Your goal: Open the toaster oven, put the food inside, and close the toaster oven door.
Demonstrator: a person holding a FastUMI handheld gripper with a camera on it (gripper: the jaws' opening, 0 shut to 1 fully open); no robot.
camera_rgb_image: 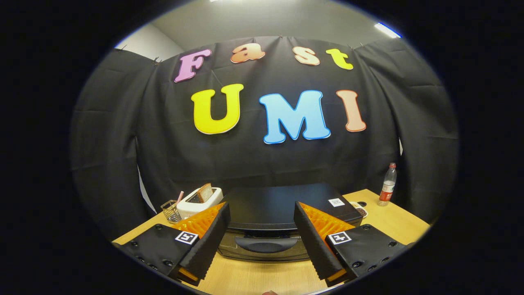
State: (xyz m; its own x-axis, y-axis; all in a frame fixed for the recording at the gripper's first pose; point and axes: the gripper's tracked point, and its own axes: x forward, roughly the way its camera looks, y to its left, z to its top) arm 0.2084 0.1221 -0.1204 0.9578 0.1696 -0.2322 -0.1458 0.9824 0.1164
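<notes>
Two fingers of the gripper point(262, 229) stood spread wide apart with nothing between them, held above the wooden table point(393, 221). Just ahead of them and framed by the gap sat the toaster oven point(282, 205), a dark box whose door was closed, its curved handle point(266, 244) lying across the front face between the fingertips. That handle looked the place to take hold: rigid, probably smooth, so a firm pinch at its middle would likely serve, and the door should swing stiffly on its hinge (the oven itself seemed heavy enough not to slide). Beyond the left finger a white toaster point(199, 201) held a slice of bread point(205, 191), light and crumbly, best gripped gently by its faces.
</notes>
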